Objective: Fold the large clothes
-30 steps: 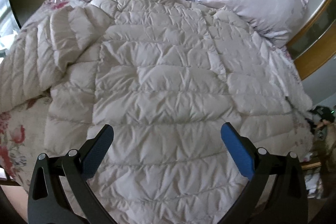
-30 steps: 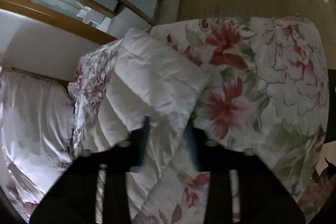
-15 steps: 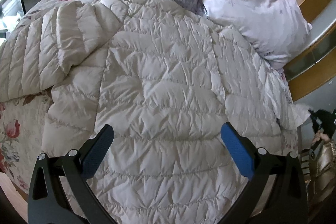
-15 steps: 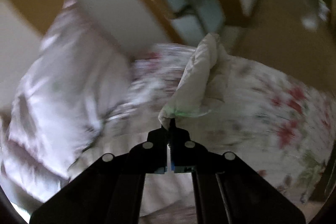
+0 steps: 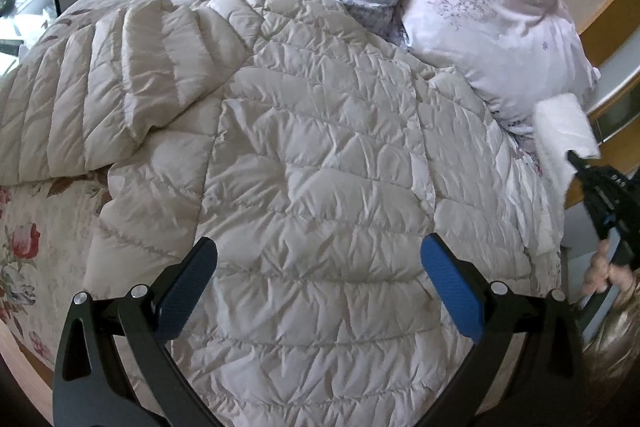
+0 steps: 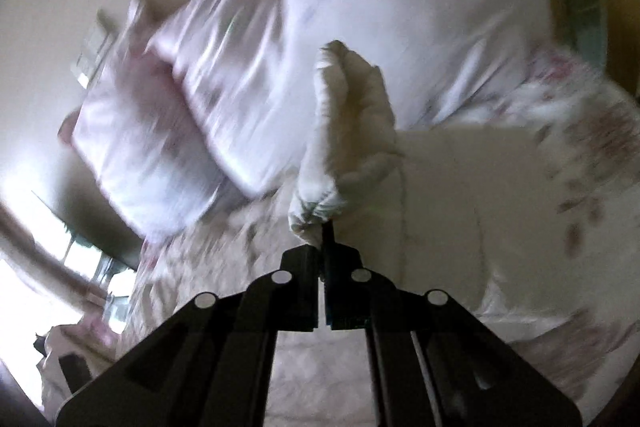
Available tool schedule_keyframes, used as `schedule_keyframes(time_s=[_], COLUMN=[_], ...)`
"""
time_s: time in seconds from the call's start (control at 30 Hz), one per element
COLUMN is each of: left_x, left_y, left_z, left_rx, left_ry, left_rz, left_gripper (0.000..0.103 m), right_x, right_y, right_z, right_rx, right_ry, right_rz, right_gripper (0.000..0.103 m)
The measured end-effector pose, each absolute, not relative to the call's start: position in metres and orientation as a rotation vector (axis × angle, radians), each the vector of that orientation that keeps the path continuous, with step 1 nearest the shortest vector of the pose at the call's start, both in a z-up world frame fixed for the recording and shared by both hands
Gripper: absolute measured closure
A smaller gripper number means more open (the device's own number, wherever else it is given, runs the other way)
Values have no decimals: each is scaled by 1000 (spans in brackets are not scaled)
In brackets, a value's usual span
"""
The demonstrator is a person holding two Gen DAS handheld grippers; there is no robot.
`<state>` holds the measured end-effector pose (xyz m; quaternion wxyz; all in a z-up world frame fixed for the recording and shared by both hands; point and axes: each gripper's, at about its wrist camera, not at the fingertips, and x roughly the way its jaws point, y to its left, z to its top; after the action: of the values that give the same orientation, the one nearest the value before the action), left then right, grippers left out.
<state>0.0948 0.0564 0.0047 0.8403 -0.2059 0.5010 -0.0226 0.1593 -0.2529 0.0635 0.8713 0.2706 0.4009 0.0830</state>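
Quilted cream jacket spread back-up across the floral bedspread; its far edge reaches the 2 pillows at the head of the bed. One sleeve is folded in across the near-left shoulder area, lying on top of the body panel.

My left gripper hangs above the lower half of the jacket, jaws wide, blue pads well apart. Nothing between them; the fabric shows below the gap and the pads do not touch it.

My right gripper has its jaws pinched tight on the jacket's other sleeve cuff. The gathered elastic end bunches right at the fingertips, and the sleeve stands up and away from them, puffy and creased. Behind it the right wrist view is smeared: pale pillow, a slab of jacket, patches of floral print, nothing sharp.

From the left wrist view the same grip shows at the far right edge: the right gripper, black, nips a white corner of sleeve lifted off the bed, just beside the pink pillow. My hand shows below it at the frame edge.

Main body of the jacket lies flat; only that right-side sleeve is raised off the bed.
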Motion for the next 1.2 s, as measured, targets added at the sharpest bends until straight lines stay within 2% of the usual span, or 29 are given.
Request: schedule_keyframes(time_s=[0.27,0.6,0.73,0.83,0.87,0.93,1.13,1.2], left_x=[91,82,76,70,68,63,50,47], left_y=[72,108,131,153,158,175,213,224], left_z=[2,3,2,1,1,0,-6,-7], left_rx=[-476,-553,-603,-663,-678,-727,-840,-867], left_ry=[1064,1033,1007,984,977,956,907,896], left_rz=[-11,78,131,182,195,229,321,346], left_gripper=[2,5,5,5,5,5,8,10], right_x=[169,178,180,179,178,175,174,179], right_y=[-151,-69,-46,-38,-35,-33,-18,-10], right_z=[22,10,-4,-13,-13,-11,1,-8], right_rx=[510,420,367,322,308,298,304,260], right_ry=[1001,1102,1170,1228,1237,1242,1204,1246], right_rz=[344,475,480,488,499,527,590,560], right_gripper=[100,99,89,76,57,33,33,33])
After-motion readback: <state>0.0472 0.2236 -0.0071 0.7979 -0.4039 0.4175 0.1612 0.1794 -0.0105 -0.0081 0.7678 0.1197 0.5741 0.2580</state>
